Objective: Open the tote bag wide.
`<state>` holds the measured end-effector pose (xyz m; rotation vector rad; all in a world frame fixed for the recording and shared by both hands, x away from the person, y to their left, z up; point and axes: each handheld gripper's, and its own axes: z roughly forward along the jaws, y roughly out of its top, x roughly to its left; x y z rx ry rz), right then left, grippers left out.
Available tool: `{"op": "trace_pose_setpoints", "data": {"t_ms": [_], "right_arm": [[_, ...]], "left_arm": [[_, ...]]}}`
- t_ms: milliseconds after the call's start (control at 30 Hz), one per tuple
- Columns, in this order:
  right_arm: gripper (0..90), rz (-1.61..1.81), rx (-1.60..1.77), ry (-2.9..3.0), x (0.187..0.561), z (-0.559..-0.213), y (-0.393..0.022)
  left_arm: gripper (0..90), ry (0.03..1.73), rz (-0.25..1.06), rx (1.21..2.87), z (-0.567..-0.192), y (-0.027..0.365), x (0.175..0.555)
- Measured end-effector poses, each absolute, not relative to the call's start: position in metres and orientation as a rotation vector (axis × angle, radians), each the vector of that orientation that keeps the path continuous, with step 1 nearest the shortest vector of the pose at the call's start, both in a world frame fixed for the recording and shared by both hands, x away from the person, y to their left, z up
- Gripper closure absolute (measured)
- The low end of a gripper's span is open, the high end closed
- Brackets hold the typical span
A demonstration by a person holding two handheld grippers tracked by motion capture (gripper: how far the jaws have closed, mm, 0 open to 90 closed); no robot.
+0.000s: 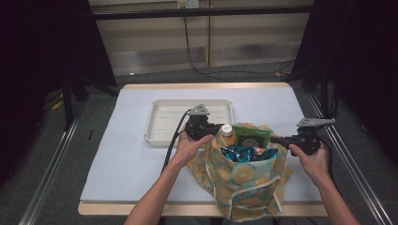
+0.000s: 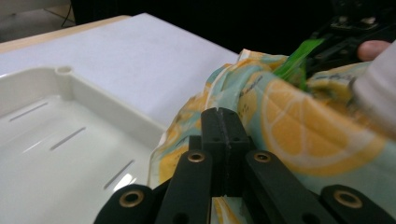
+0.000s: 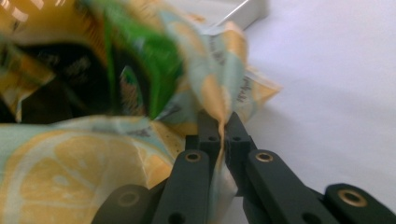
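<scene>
A cloth bag (image 1: 244, 180) printed with orange slices lies on the white table cover, its mouth held open between both grippers. My left gripper (image 1: 217, 129) is shut on the bag's left rim (image 2: 205, 105), beside a bottle with a white cap (image 1: 226, 129). My right gripper (image 1: 273, 139) is shut on the bag's right rim (image 3: 223, 112). Inside the bag sit a green packet (image 1: 251, 136) and a shiny blue packet (image 1: 246, 152). The green packet (image 3: 149, 60) shows close in the right gripper view.
An empty cream tray (image 1: 162, 119) stands behind the bag to the left; its slotted floor (image 2: 60, 140) lies next to my left gripper. The bag's lower end hangs over the table's front edge (image 1: 141, 208). Cables run across the floor beyond the table.
</scene>
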<state>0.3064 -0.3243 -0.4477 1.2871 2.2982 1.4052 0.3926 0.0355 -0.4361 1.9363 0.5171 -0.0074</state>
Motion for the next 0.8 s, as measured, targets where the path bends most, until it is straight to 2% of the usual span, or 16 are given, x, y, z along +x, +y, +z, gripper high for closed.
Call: {"op": "trace_pose_setpoints", "data": {"t_ms": [233,500,633,700,800], "right_arm": [[89.0,1.456,1.189,2.336,0.295,-0.447,-0.317],[86.8,1.359,1.187,2.385,0.294,-0.459,-0.313],[84.2,1.356,1.193,2.377,0.292,-0.461,-0.315],[80.5,1.350,1.190,2.383,0.292,-0.463,-0.314],[77.2,1.338,1.192,2.383,0.293,-0.463,-0.312]], "left_arm": [[90.0,0.525,0.008,1.975,-0.442,0.053,0.383],[90.0,0.541,0.053,2.065,-0.453,0.075,0.368],[90.0,0.548,0.027,2.046,-0.459,0.089,0.358],[90.0,0.536,0.051,2.081,-0.454,0.087,0.352],[90.0,0.534,0.034,2.043,-0.450,0.086,0.350]]}}
